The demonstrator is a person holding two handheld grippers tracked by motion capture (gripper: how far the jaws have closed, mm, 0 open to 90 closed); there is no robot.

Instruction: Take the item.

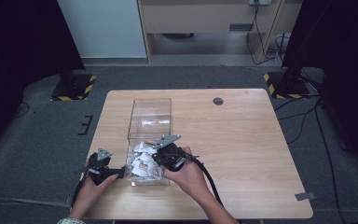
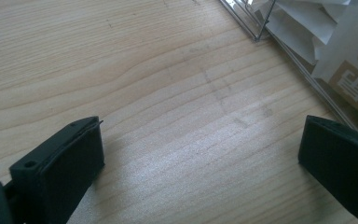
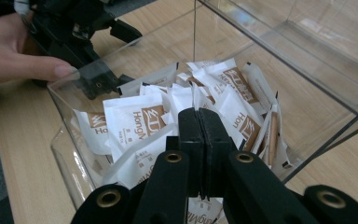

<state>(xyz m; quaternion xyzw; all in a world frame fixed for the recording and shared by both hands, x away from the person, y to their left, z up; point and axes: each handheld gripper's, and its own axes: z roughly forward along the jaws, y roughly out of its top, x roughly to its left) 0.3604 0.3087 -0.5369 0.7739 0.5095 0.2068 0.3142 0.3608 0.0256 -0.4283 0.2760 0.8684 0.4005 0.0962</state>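
Hovering over packets (image 3: 135,122), right gripper (image 3: 199,122) (fingers (image 3: 190,140) together).

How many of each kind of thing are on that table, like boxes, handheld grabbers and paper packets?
Clear plastic box: 1
Handheld grippers: 2, the left gripper and the right gripper
White paper packets: a heap inside the box, too overlapped to count exactly
Total: 3 things plus the heap of packets

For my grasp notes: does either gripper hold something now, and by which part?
The left gripper is open over bare table. The right gripper, above the packets, has shut jaws; whether they pinch one cannot be told.
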